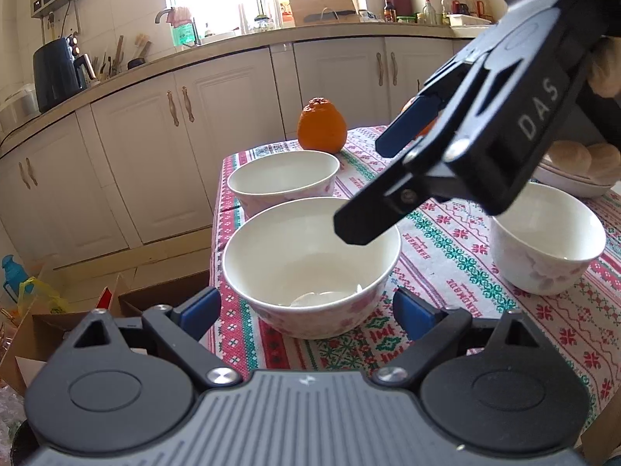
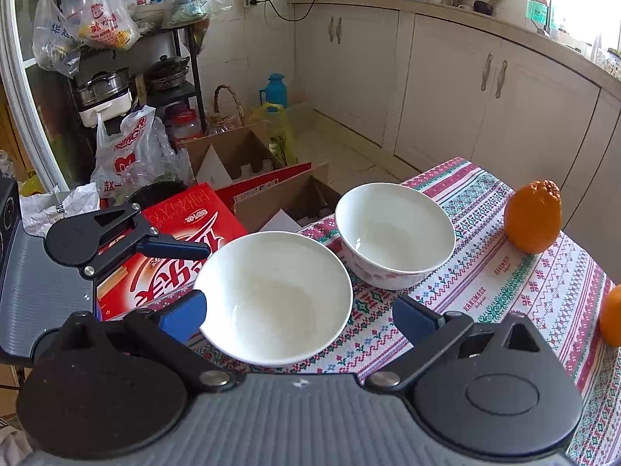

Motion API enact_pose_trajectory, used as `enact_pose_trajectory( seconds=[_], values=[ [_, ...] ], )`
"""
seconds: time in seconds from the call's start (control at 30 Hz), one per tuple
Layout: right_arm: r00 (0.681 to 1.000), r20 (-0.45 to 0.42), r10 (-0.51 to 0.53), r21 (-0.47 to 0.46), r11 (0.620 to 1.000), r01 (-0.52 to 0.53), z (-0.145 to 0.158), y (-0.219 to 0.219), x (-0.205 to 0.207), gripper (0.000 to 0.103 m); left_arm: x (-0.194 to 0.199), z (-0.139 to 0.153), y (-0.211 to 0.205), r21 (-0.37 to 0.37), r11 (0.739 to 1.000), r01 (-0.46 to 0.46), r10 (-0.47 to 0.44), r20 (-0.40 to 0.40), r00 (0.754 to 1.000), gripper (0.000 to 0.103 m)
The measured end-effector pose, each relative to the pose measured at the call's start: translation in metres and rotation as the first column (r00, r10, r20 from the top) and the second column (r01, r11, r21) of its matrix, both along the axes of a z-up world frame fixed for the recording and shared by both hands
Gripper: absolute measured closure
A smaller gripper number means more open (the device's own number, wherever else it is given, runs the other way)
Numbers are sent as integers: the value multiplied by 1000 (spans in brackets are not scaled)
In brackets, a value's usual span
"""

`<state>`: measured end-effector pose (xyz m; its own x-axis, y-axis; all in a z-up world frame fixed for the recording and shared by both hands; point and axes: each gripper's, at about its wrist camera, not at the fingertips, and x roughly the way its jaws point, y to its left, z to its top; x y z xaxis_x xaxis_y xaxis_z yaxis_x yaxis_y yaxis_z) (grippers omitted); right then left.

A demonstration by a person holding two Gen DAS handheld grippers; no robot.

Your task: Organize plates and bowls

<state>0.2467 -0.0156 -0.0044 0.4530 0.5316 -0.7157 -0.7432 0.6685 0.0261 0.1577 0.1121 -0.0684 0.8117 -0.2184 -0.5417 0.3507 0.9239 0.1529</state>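
Note:
Three white bowls with pink flowers stand on the patterned tablecloth [image 1: 446, 240]. The nearest bowl [image 1: 310, 268] sits between the blue pads of my left gripper [image 1: 306, 312], which is open and apart from its sides. A second bowl [image 1: 283, 178] stands just behind it and a third [image 1: 547, 237] to the right. My right gripper [image 1: 365, 190] reaches in from the upper right, open, its lower finger over the near bowl's rim. In the right wrist view the same bowl [image 2: 271, 295] lies between the open right gripper [image 2: 300, 316], with one left fingertip [image 2: 174, 250] beside its left rim.
An orange fruit [image 1: 322, 126] stands at the table's far edge and another [image 2: 613, 318] at the right. A dish of buns [image 1: 582, 171] sits behind the third bowl. Cardboard boxes [image 2: 240, 155] and a red box [image 2: 170, 252] crowd the floor past the table's edge.

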Motion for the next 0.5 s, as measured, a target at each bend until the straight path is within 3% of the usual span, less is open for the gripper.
enact_pose_trajectory(
  seconds=[0.13, 0.5],
  values=[
    [998, -58, 5, 26, 1000, -3, -6, 4, 18, 2, 4, -2, 0, -6, 1000, 0, 0, 0, 1000, 8],
    [987, -163, 0, 24, 1000, 4, -25, 14, 47, 28, 13, -5, 6, -48, 999, -2, 1, -19, 1000, 11]
  ],
)
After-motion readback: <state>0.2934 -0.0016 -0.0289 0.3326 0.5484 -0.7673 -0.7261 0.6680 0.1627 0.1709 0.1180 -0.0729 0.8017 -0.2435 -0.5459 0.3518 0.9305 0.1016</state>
